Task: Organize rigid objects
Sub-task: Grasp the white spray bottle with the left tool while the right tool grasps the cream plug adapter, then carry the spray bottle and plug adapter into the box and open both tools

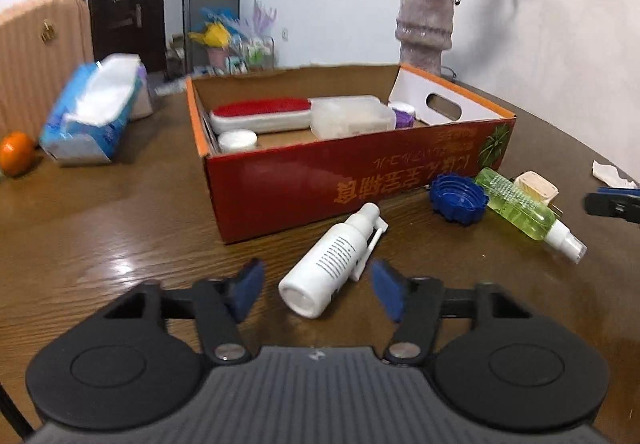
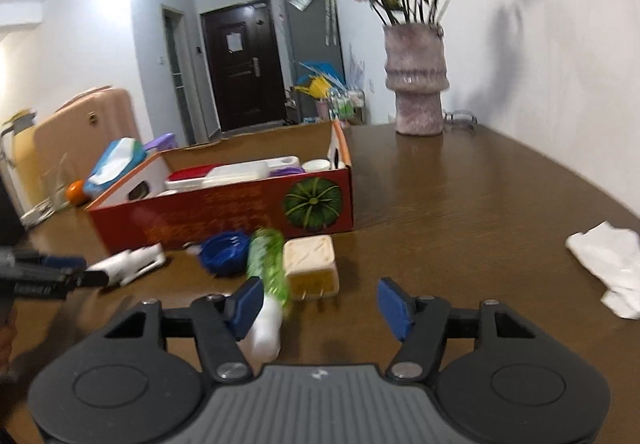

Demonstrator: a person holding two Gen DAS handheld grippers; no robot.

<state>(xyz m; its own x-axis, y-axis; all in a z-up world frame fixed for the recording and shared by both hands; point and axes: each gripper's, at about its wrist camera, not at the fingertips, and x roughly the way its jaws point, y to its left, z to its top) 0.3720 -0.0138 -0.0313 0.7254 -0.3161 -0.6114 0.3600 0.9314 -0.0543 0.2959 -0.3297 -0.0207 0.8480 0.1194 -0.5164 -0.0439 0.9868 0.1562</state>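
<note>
**Two grippers over bottles by the red box**

The left gripper [image 1: 318, 290] has its fingers apart, with the white spray bottle [image 1: 330, 262] lying on the table [image 1: 100, 228] between them. The right gripper [image 2: 320, 302] is spread apart too. The green bottle [image 2: 267, 264] lies at its 11 o'clock, touching the left finger. The red box [image 1: 320, 180] sits at 12 o'clock
</note>
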